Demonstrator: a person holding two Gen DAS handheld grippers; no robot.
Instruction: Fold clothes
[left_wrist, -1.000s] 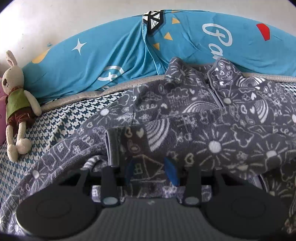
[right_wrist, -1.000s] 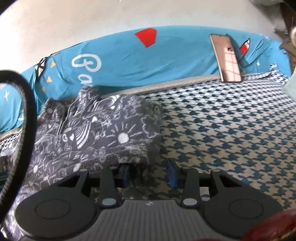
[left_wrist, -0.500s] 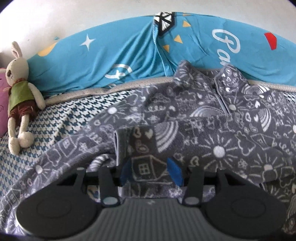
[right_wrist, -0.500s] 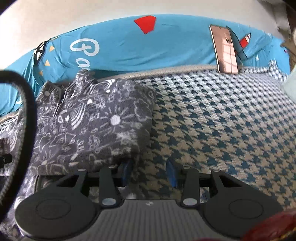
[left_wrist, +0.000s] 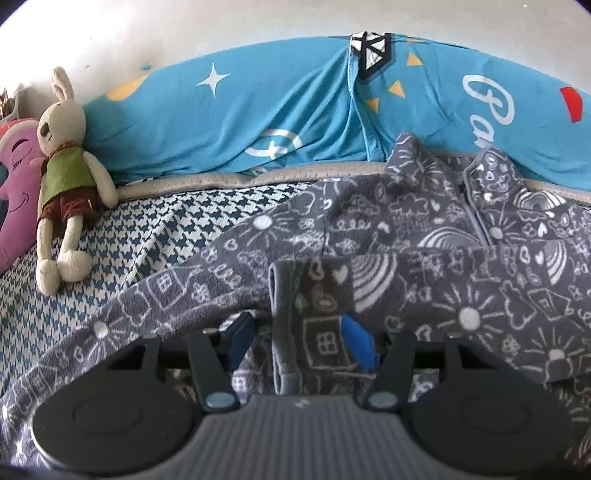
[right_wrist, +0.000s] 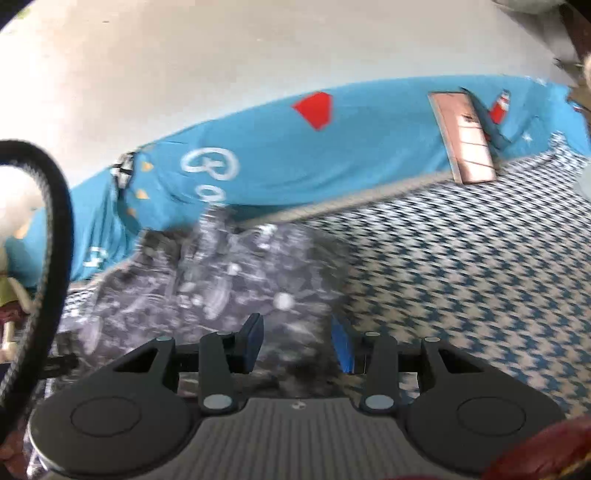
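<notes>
Left wrist view: left gripper (left_wrist: 301, 341) spread wide, blue pads apart, w/ the cuff (left_wrist: 308, 291) of the sleeve lying loose between them, so released, not pinching. A sec ago the pads sat closer in on that cuff; now the gap's wider and the cuff's flopped down onto the fleece (left_wrist: 424, 258), across the chest. Looks like the sleeve fold's been laid and let go. Fleece is spread on the bed (left_wrist: 155, 229), collar up toward the blue pillow (left_wrist: 258, 122), zip facing up. Left side of the garment runs long and diagonal toward the cam, not tucked yet. Bunny (left_wrist: 64, 177) sits off to the side, well apart from the fleece, no bother.

Right wrist view: blurry, cam's on the move. Right gripper (right_wrist: 297, 345) also open, nothing clamped. Half a sec back it hung at the fleece's right edge over bare bedding; now fleece fills the gap between the pads, so it's swung in over the garment. Phone (right_wrist: 467, 138) leans on the pillow, far from the action.

Read on it: right side's already folded in neat, edge straight. Prob next is a regrip lower down for the crosswise fold. Risk: the fleece is thick, so a loose cuff may slide off when the body gets lifted.
</notes>
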